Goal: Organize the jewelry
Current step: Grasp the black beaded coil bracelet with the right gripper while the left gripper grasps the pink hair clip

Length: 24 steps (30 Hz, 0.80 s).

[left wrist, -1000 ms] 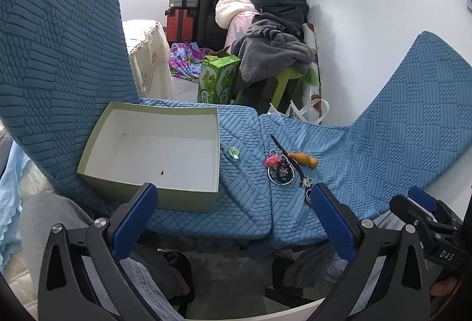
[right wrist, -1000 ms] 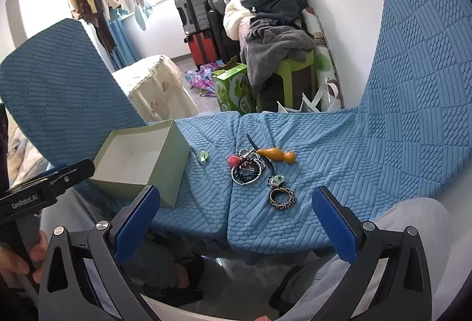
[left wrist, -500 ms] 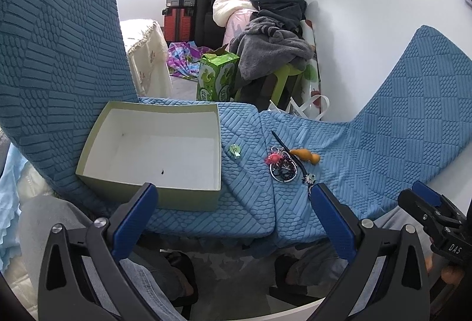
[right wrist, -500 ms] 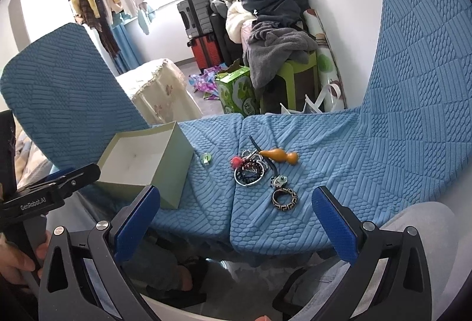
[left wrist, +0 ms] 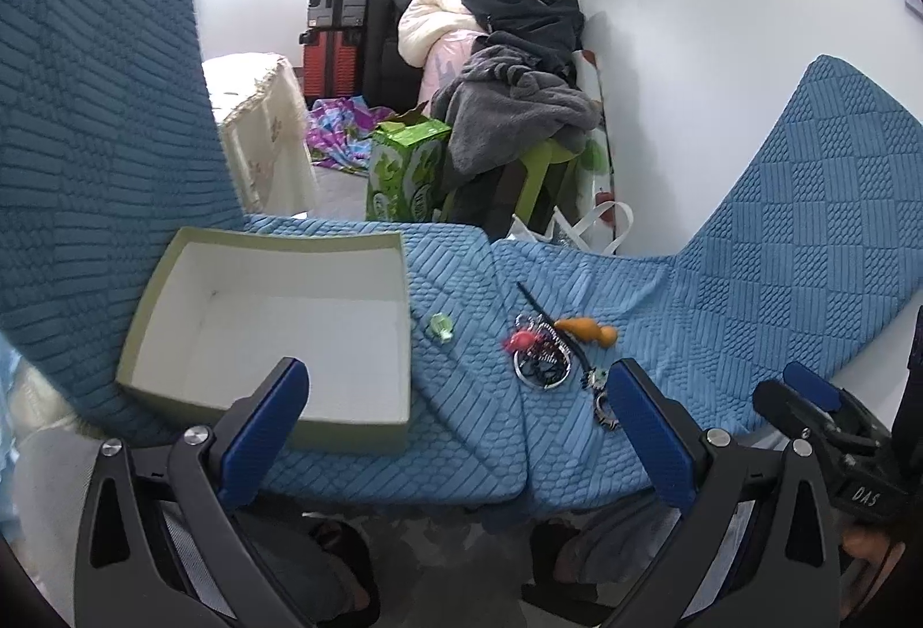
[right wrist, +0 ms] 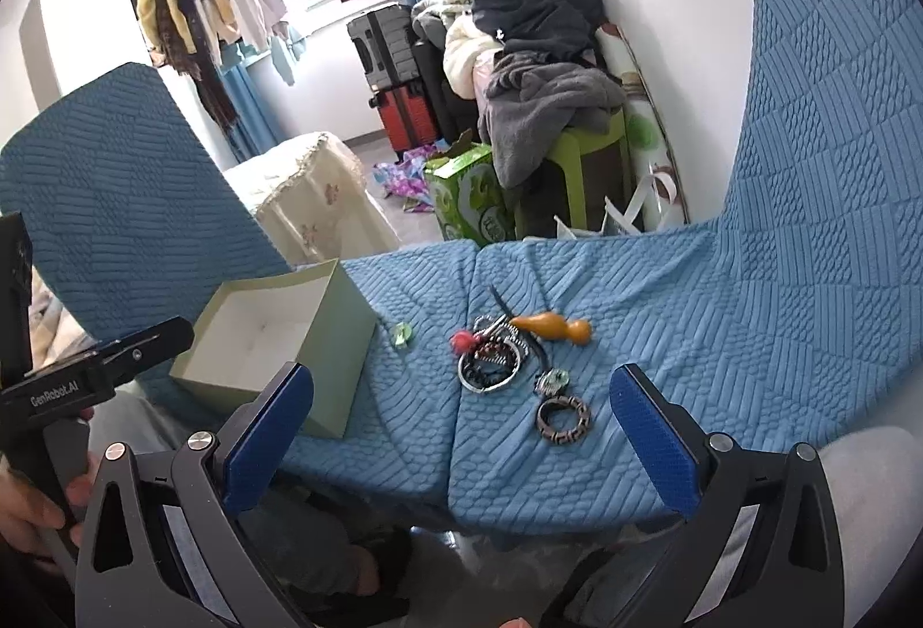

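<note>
An open pale-green box [left wrist: 277, 334] [right wrist: 277, 334], white inside, sits at the left on a blue quilted cover [left wrist: 461, 432] [right wrist: 663, 316]. To its right lie a small green piece [left wrist: 441, 325] [right wrist: 402, 334], a tangle of jewelry with a silver hoop and a pink bead [left wrist: 539, 354] [right wrist: 490, 360], an orange gourd-shaped piece [left wrist: 588, 329] [right wrist: 554, 326], a small charm [right wrist: 552, 379] and a dark patterned ring [right wrist: 563, 419] [left wrist: 606, 412]. My left gripper [left wrist: 456, 426] is open, held before the box's front right corner. My right gripper [right wrist: 461, 432] is open, held short of the patterned ring.
Blue quilted cushions rise at the left [left wrist: 98, 109] and right [right wrist: 819, 109]. Beyond the far edge stand a green carton [left wrist: 406, 166], a clothes-piled green stool [left wrist: 531, 166], suitcases [left wrist: 340, 28] and a cloth-covered stand [right wrist: 311, 201]. A hand [right wrist: 29, 507] holds the left gripper's handle.
The left gripper has drifted slightly forward toward the box and jewelry. The right gripper has risen or tilted a little, so the jewelry sits lower in its view.
</note>
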Motion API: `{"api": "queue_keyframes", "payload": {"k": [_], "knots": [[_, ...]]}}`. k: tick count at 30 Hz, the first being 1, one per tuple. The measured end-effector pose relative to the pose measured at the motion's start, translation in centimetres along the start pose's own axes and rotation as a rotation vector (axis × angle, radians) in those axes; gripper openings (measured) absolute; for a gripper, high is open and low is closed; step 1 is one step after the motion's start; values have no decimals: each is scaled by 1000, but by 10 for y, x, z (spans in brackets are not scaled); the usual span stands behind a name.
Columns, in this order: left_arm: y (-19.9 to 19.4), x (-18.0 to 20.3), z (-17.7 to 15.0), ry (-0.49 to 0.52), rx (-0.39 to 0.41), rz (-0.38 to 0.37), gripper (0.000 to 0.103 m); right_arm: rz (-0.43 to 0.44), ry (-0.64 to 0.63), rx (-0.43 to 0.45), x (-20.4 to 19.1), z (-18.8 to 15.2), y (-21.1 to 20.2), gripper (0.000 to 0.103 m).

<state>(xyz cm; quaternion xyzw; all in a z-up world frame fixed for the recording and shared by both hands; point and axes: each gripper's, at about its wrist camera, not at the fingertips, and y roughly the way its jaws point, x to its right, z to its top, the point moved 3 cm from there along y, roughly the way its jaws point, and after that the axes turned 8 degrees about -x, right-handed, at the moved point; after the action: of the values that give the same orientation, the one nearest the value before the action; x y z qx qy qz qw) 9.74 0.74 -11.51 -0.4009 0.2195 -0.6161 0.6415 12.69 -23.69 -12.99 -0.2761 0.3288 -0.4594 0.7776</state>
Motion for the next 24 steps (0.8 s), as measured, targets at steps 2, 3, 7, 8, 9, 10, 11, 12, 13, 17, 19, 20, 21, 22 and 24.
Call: {"api": "queue_keyframes", "payload": {"k": [2,3,7,8,9,10,11,12,13,17,19,20,21,22,24], "knots": [[9,1,7,2,12,-27,103,0,-5,21,4,2,5,103],[14,2,10,7,14,-33,103,-5,-14,35,5,4,7,103],[37,9,20,19,1,-56,103,-57,-74,80,11,9,16,103],[46,12,22,24,-10,-67,103,-51,-74,75,14,11,20,103],[49,14,22,31,-16,-69,103,-41,-74,64,17,11,24,103],[56,18,24,45,-27,-65,102,-30,-71,42,20,12,31,103],[63,23,25,66,-37,-70,101,-29,-62,6,24,13,41,103],[69,28,26,86,-44,-76,97,-33,-58,-24,28,13,51,103],[72,28,27,96,-48,-74,90,-40,-63,-38,30,13,58,103],[96,37,30,111,-120,-98,76,-56,-149,-111,29,10,88,69],[106,38,31,115,-146,-105,68,-8,-133,-140,32,5,97,57],[115,38,32,111,-169,-108,66,13,-124,-153,34,4,104,56],[120,39,32,108,-183,-119,65,11,-125,-159,33,3,108,51],[130,39,32,101,-208,-140,62,12,-127,-168,34,1,114,45],[145,38,33,81,-240,-148,60,44,-108,-195,37,0,126,43]]}}
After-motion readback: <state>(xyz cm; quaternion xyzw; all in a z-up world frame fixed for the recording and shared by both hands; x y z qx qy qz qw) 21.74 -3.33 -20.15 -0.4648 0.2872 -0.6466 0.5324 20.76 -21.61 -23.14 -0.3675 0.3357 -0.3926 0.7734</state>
